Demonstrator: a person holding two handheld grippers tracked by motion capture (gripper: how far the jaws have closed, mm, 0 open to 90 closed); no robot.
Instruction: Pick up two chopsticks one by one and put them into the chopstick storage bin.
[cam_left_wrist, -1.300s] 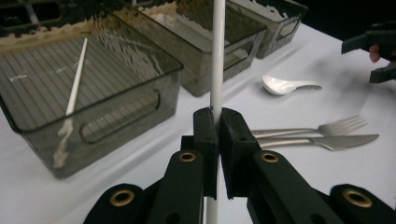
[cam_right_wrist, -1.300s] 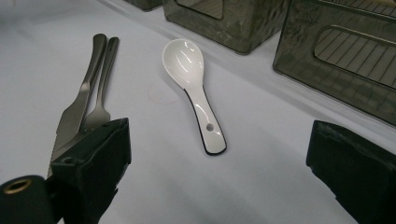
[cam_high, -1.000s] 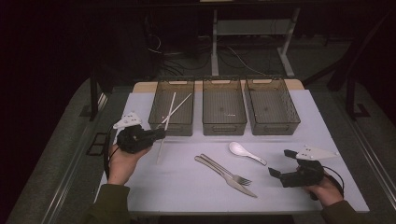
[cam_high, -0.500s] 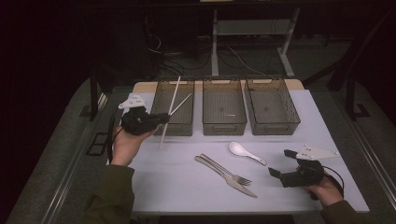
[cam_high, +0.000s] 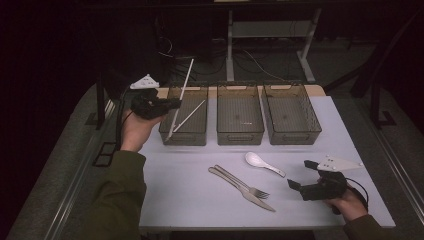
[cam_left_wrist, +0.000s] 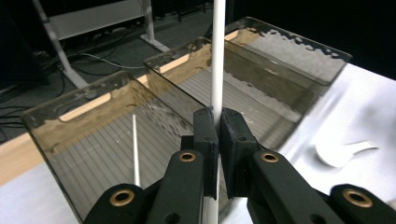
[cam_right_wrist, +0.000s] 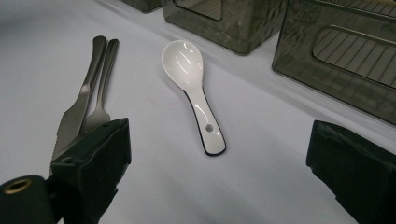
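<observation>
My left gripper (cam_high: 172, 104) is shut on a white chopstick (cam_high: 182, 92), held nearly upright over the left bin (cam_high: 183, 138). In the left gripper view the jaws (cam_left_wrist: 218, 135) pinch the chopstick (cam_left_wrist: 217, 56) near its lower part. A second chopstick (cam_high: 190, 115) lies slanted inside that bin (cam_left_wrist: 70, 140). My right gripper (cam_high: 300, 174) rests at the table's front right, open and holding nothing. In the right gripper view a white spoon (cam_right_wrist: 187, 60) lies on the table just ahead of the open jaws (cam_right_wrist: 222, 140), with a knife and fork (cam_right_wrist: 88, 93) to its left.
Three dark see-through bins stand in a row at the back: the left one, a middle one (cam_high: 240, 136) and a right one (cam_high: 293, 136). The spoon (cam_high: 260, 161) and the knife and fork (cam_high: 241, 184) lie on the white tabletop (cam_high: 170, 190) in front of them.
My left hand has risen and moved away from the person toward the left bin, carrying the chopstick, which now stands steeper. The right hand has stayed where it was.
</observation>
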